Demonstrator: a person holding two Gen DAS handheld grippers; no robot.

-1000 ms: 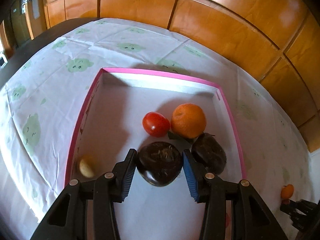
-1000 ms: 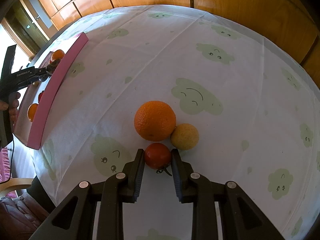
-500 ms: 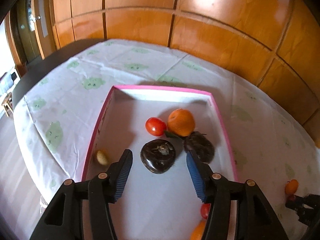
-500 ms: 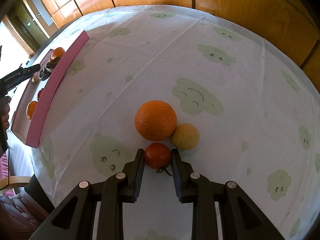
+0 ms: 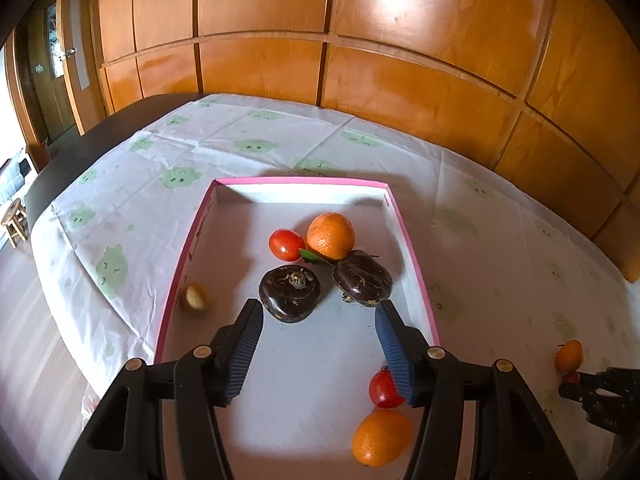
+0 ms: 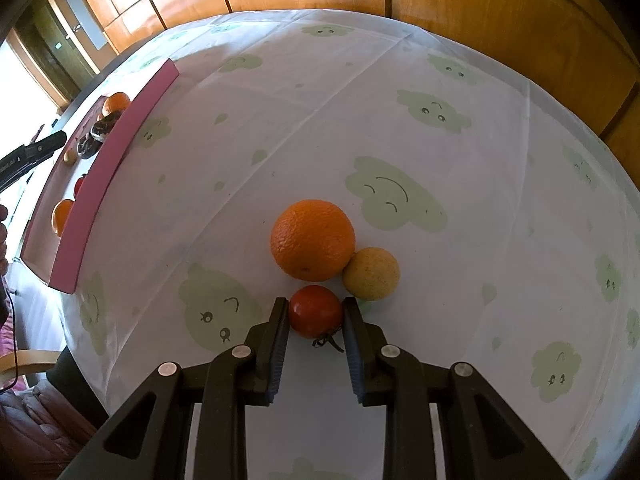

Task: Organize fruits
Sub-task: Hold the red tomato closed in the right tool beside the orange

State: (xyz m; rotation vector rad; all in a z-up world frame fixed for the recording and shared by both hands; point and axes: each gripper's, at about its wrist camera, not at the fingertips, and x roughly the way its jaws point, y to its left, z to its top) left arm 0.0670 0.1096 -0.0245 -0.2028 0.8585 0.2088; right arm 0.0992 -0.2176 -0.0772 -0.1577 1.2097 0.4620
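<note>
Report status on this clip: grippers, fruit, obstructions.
Left hand-held gripper opening, nothing between its pads, above the pink-rimmed tray. Right hand-held gripper shut on the tomato. Orange and yellow fruit crowd it.

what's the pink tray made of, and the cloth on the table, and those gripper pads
Pink tray: looks like cardboard or thin board, matte white inside, pink folded rim; thin straight walls suggest it.
Tablecloth: thin white sheet, likely plastic or paper, with sharp fold creases and printed green clouds.
Pads: blue, finely ribbed, probably rubber.
</note>
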